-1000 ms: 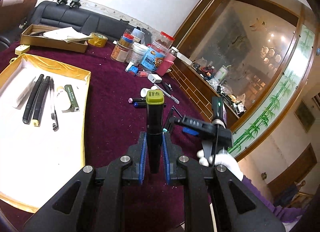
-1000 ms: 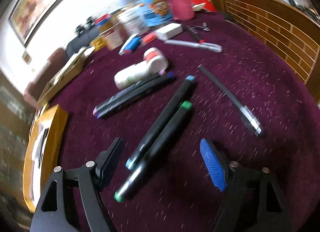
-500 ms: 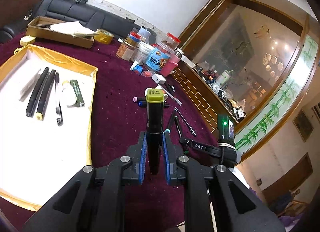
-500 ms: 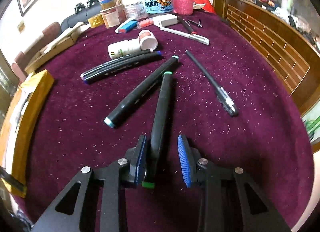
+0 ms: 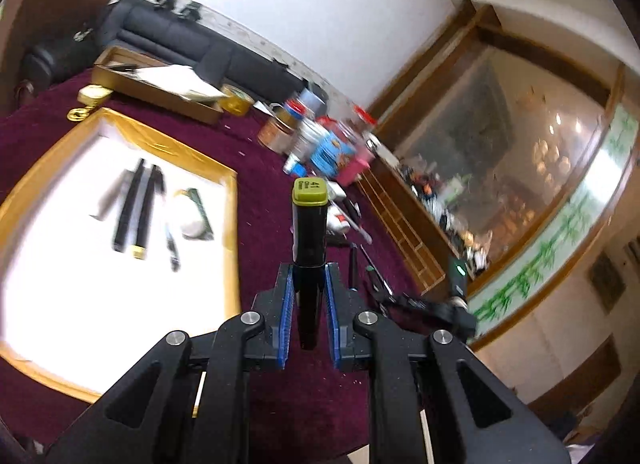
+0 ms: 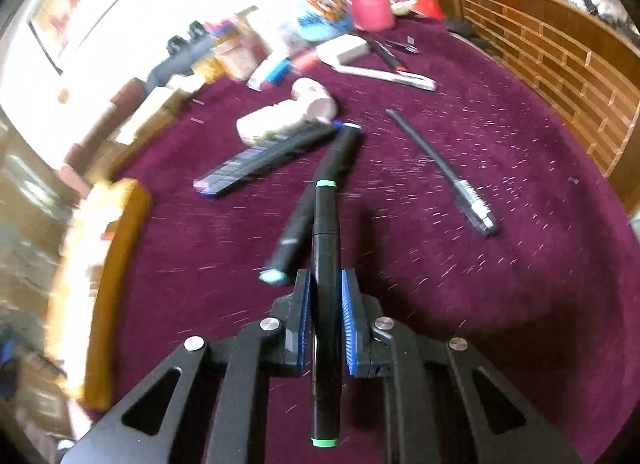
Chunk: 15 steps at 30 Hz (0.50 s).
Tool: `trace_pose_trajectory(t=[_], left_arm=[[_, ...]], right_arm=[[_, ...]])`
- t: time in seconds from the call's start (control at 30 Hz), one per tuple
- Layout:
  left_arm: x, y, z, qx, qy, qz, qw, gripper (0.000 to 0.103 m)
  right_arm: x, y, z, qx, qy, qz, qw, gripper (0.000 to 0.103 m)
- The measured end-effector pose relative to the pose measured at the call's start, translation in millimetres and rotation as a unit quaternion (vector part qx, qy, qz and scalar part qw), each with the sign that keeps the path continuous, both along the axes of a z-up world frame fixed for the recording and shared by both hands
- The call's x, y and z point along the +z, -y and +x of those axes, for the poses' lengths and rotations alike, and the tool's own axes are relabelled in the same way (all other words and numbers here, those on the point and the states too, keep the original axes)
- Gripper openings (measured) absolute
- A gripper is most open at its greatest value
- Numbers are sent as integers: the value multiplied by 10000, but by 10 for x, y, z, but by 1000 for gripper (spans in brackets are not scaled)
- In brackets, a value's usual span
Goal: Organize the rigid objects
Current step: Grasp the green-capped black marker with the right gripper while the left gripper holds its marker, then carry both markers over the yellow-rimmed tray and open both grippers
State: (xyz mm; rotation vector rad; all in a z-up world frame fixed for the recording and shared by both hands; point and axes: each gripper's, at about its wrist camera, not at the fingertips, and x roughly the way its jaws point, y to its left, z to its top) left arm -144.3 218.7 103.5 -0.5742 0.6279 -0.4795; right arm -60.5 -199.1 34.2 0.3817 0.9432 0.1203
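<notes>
1. Black marker with olive-green cap (image 5: 308, 224): stood nearly upright in the left gripper (image 5: 307, 318), whose jaws were closed on its lower barrel. It was carried above the table, just right of the tray's gold edge; the grip low on the barrel probably served to lay it down flat among its kind.

2. Black marker with green end caps (image 6: 326, 264): clamped at mid-barrel by the right gripper (image 6: 326, 318), jaws narrow upon it, the barrel running along the line of the fingers. It appeared lifted clear of the cloth, though blur made contact hard to judge.

3. Gold-rimmed tray with white floor (image 5: 232, 224): held several black pens (image 5: 138, 208) laid side by side, lengthwise, and a small dark green piece beside a white round one. Judged the collecting place.

4. Loose stock lying on the table: teal-capped black marker (image 6: 312, 200) just beside item 2; two dark markers with purple ends (image 6: 264, 160); slim black pen with silver grip (image 6: 444, 172), well apart; white bottle with pink cap (image 6: 288, 116).

5. Maroon cloth-covered table (image 6: 500, 284): jars and boxes crowded its far edge.
</notes>
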Motion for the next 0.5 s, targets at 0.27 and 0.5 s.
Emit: trace_pose_trajectory(t=[0.27,0.5], left_arm=[[-92,-657,-7,654,-314,251,9970,12],[-182,-972,315,853,-747,865,9898,12]], right_arm=[[437,-590,-40,952,515,812,9908,13],[456,-1597,211,1860,299,924,9777,13]])
